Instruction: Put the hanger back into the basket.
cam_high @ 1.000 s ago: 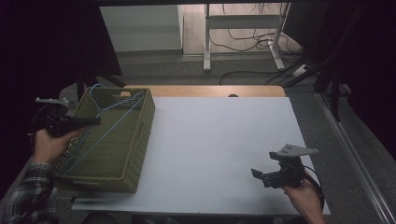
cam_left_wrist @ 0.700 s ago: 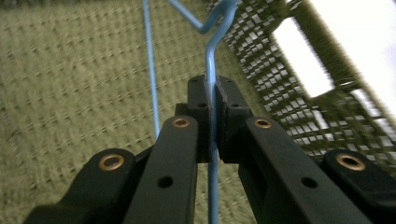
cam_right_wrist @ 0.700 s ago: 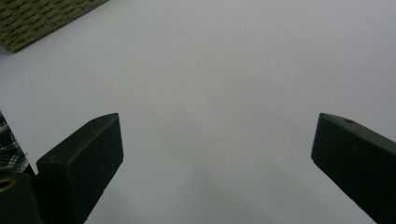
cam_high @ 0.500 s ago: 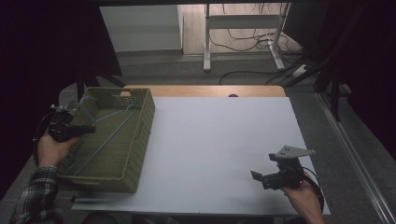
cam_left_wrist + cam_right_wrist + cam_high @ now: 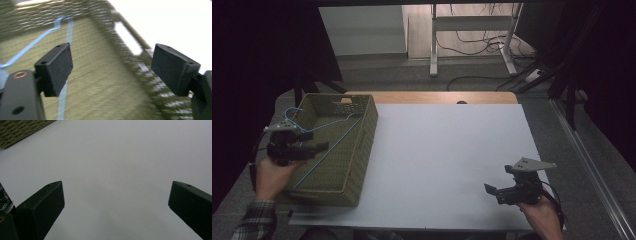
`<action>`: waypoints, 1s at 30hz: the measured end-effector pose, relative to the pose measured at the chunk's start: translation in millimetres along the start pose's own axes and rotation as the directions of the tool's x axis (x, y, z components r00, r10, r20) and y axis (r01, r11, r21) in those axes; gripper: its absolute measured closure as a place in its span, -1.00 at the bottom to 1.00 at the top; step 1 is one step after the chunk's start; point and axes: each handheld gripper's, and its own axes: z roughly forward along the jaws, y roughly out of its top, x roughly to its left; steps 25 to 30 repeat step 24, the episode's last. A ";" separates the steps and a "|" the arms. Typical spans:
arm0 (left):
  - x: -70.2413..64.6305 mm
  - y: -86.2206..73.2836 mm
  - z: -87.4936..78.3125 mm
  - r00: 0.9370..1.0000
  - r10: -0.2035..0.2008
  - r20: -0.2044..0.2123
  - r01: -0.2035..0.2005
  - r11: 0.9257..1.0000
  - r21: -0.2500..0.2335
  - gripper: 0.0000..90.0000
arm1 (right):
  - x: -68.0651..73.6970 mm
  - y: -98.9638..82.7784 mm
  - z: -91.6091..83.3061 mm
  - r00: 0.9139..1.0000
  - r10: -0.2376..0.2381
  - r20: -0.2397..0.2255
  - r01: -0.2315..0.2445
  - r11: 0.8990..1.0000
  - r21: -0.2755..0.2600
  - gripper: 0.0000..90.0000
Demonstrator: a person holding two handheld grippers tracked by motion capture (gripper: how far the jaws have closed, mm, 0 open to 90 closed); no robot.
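Hanger (image 5: pixel 324 131) lies in basket (image 5: pixel 362 145) below left gripper (image 5: pixel 319 148).

A white worktop (image 5: pixel 452 160) with a wooden strip along its far edge stands on grey floor (image 5: pixel 472 82). Beyond the worktop, a white metal frame (image 5: pixel 472 35) stands among dark cables (image 5: pixel 492 80); darkness flanks both sides.

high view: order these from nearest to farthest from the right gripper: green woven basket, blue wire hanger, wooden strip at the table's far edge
From the right gripper:
1. Green woven basket, to its left.
2. Wooden strip, along the far edge.
3. Blue wire hanger, inside the basket's far-left part.
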 end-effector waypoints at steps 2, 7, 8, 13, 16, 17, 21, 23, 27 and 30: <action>-17.7 -1.9 0.3 0.999 0.036 0.026 -0.036 0.999 -0.014 -0.68 | -0.1 -1.3 -1.3 1.000 0.002 -0.001 -0.002 1.000 0.001 -1.00; -54.4 -7.0 5.9 0.995 0.072 0.074 -0.069 0.997 -0.037 -0.82 | -0.2 -4.7 -2.7 1.000 0.006 -0.003 -0.006 1.000 0.004 -1.00; -60.5 -8.8 7.6 0.993 0.078 0.086 -0.074 0.996 -0.046 -0.85 | -0.2 -5.3 -2.6 1.000 0.003 -0.003 -0.003 1.000 0.002 -1.00; -83.7 -22.1 13.3 0.990 0.111 0.092 -0.105 0.992 -0.069 -0.91 | 0.5 -8.1 -4.6 1.000 0.002 0.006 -0.002 1.000 0.004 -1.00; -92.6 -35.2 18.3 0.988 0.131 0.079 -0.125 0.990 -0.071 -0.93 | -0.3 -10.3 -4.1 1.000 -0.006 0.020 0.006 1.000 0.014 -1.00; -95.5 -38.9 20.9 0.987 0.140 0.078 -0.135 0.989 -0.065 -0.95 | -0.8 -11.2 -3.2 1.000 -0.008 0.025 0.008 1.000 0.021 -1.00; -100.9 -44.3 29.3 0.985 0.169 0.044 -0.168 0.986 -0.022 -1.00 | -0.3 -13.4 2.2 1.000 -0.014 0.025 0.013 0.999 0.050 -1.00; -99.0 -44.4 31.9 0.985 0.162 0.060 -0.161 0.987 -0.011 -1.00 | 1.4 -13.8 4.5 0.999 -0.033 0.027 0.031 0.998 0.061 -1.00; -98.3 -44.7 32.6 0.985 0.163 0.063 -0.162 0.987 -0.012 -1.00 | 2.2 -13.9 5.2 0.999 -0.041 0.032 0.039 0.997 0.066 -1.00; -98.3 -44.7 32.6 0.985 0.163 0.063 -0.162 0.987 -0.012 -1.00 | 2.2 -13.9 5.2 0.999 -0.041 0.032 0.039 0.997 0.066 -1.00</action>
